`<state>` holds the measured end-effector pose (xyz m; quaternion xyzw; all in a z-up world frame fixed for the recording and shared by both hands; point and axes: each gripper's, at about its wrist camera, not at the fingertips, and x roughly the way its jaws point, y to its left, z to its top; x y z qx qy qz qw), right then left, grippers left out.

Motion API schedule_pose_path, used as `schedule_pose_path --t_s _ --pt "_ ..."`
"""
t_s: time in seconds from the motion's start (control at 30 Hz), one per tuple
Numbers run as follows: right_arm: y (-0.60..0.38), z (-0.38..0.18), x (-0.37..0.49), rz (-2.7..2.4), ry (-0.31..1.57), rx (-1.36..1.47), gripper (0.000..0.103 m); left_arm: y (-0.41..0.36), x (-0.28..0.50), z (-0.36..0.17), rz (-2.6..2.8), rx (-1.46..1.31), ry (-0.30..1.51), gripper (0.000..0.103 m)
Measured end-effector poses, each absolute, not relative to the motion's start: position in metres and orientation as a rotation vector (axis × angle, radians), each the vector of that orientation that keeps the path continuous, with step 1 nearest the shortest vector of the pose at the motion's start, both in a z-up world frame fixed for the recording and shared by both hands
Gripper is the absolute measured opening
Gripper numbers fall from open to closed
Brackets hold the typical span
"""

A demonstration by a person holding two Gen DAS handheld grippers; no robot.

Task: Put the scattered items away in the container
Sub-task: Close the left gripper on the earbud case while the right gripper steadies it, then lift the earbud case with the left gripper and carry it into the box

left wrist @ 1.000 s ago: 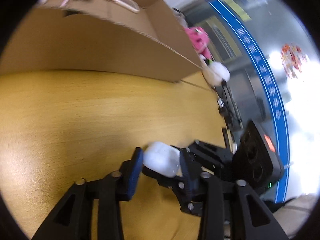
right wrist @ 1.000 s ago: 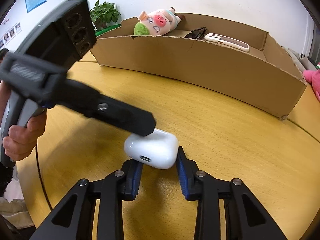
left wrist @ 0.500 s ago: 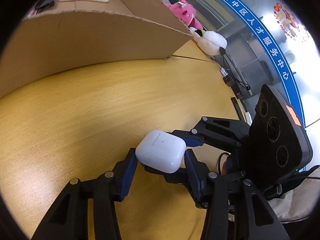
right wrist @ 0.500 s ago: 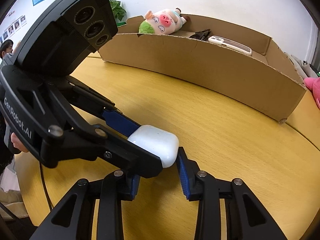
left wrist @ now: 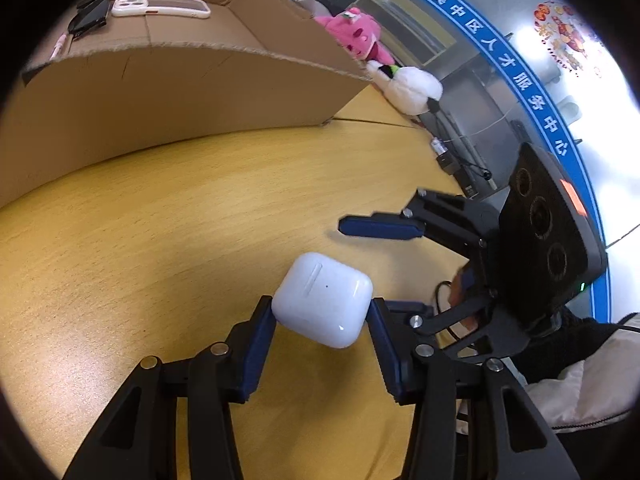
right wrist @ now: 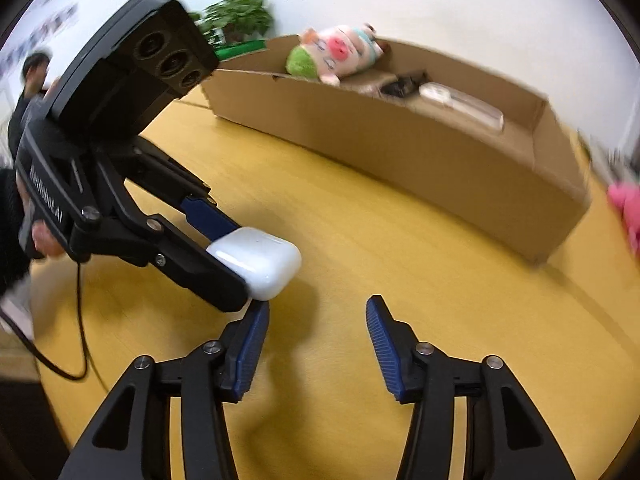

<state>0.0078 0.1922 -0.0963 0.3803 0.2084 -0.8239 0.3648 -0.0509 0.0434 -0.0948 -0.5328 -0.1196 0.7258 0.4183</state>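
A white earbud case hangs above the yellow wooden table, with my left gripper shut on its two sides. In the right wrist view the same case sits at the tip of the left gripper. My right gripper is beside it and its jaws are opening, with nothing between them; the case is just off the left fingertip. One blue right finger pad shows beyond the case. The cardboard box stands behind.
The box holds a pig plush, a black item and a white-cased phone. A pink plush and a white plush lie past its right end. A person stands far left.
Both grippers held the case before. Now the right jaws have spread and come off it, leaving it in the left gripper alone. Both views have rolled.
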Motion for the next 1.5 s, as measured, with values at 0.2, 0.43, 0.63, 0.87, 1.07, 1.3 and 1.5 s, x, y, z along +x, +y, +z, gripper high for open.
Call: schedule_pose_path --t_s 0.2,0.43,0.63,0.87,1.07,1.3,1.5 --pt "0.164 -0.093 0.025 -2.034 0.83 0.747 0.055 0.044 -0.051 -0.09 1.81 -1.324 -0.311 0.044" --pt "0.151 -0.1 0.03 -1.966 0.911 0.696 0.024 0.041 -0.054 -0.091 1.809 -1.327 -0.33 0.044" --pt "0.154 -0.095 0.02 -1.999 0.804 0.755 0.024 0.04 -0.06 -0.089 1.802 -1.314 -0.37 0.044" --pt "0.152 -0.083 0.016 -2.055 0.811 0.783 0.023 0.023 -0.072 -0.079 1.835 -1.251 -0.517 0.043" --pt "0.144 -0.073 0.01 -2.089 0.798 0.801 0.022 0.026 -0.079 -0.07 1.863 -1.239 -0.494 0.043" --pt "0.139 -0.055 0.0 -2.13 0.765 0.805 0.022 0.019 -0.091 -0.046 1.887 -1.21 -0.493 0.043" --pt "0.136 -0.019 -0.024 -2.15 0.74 0.766 0.022 0.015 -0.12 -0.006 1.913 -1.178 -0.434 0.043"
